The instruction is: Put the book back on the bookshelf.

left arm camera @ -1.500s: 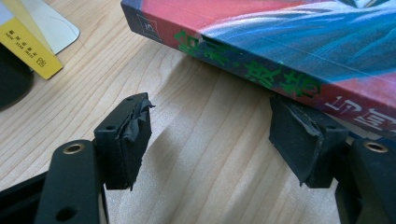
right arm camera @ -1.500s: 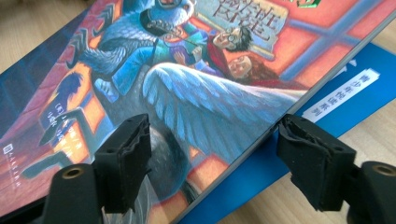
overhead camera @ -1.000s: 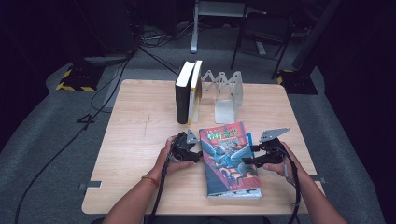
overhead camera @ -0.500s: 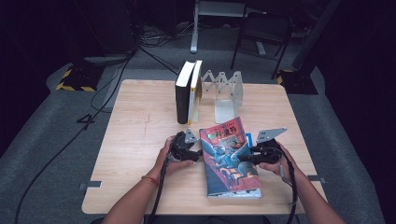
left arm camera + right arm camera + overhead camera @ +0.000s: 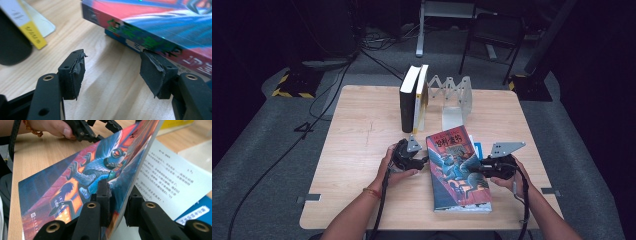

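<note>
On the pale wood-grain table [image 5: 362, 130], two upright books [image 5: 413, 99] stand at the far middle, one with a black spine, one cream with a yellow band, beside a folding metal rack [image 5: 452, 95] with zigzag sides.

The left gripper [image 5: 416, 161] lies low near the front, just left of the book [image 5: 457, 170]. In the left gripper view its matte black jaws stand well apart over bare wood; their pads [image 5: 77, 68] are rough and frayed at the edges. They have just been closing, with nothing between them. The right-hand pad sits at or against the book's [image 5: 160, 27] glossy spine edge; I cannot tell whether it touches.

The book is a thick paperback with a glossy cover in blue, red and orange, lying at the front middle of the table. Its front cover is lifted at an angle, showing a white printed page [image 5: 167, 180] beneath, and a blue thing peeks out at its right.

The right gripper [image 5: 477, 168] has just been closing, and in its own view the jaws are narrow and pinch the thin cover [image 5: 82, 180] edge, one pad on the picture side, the other behind it. A grey three-cornered plate [image 5: 506, 148] tops it.
</note>
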Tool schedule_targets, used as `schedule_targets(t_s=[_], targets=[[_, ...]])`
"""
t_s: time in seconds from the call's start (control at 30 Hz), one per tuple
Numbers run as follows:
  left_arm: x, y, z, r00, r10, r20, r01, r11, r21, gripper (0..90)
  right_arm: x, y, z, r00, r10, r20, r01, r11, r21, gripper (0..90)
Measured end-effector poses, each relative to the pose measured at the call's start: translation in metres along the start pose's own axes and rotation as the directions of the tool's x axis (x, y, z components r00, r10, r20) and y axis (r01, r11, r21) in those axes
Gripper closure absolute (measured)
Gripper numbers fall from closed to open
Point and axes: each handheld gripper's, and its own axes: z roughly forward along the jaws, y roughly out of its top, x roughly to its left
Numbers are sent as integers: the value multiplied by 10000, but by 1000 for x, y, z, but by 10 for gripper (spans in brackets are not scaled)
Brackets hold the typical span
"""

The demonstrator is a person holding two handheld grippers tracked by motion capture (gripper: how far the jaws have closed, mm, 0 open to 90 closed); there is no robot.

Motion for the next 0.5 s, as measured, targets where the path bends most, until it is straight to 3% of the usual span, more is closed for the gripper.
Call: schedule_targets(t_s=[0.07,0.13,0.2,0.27,0.43,0.5], targets=[[0,3,-5,9999,101,125,-99,9998,-179,470,2,1,-2,9999,-86,73,87,9999,-112,776],[-1,7,-10,9989,255,397,-238,9988,-419,622,3,2,-5,9998,-119,151,124,9995,-300,780],[-1,11,-11,9986,268,446,-251,9989,-388,698,3,4,-6,9997,-149,210,157,9992,-380,781],[1,17,-13,9985,161,531,-129,9981,-611,729,4,6,-10,9989,-326,348,346,9976,-606,783],[2,37,-26,9972,603,436,-548,9915,-1184,842,5,8,-19,9939,-693,856,800,9884,-1292,788],[4,44,-34,9970,633,443,-564,9881,-1433,849,4,8,-21,9925,-761,960,910,9825,-1624,795]])
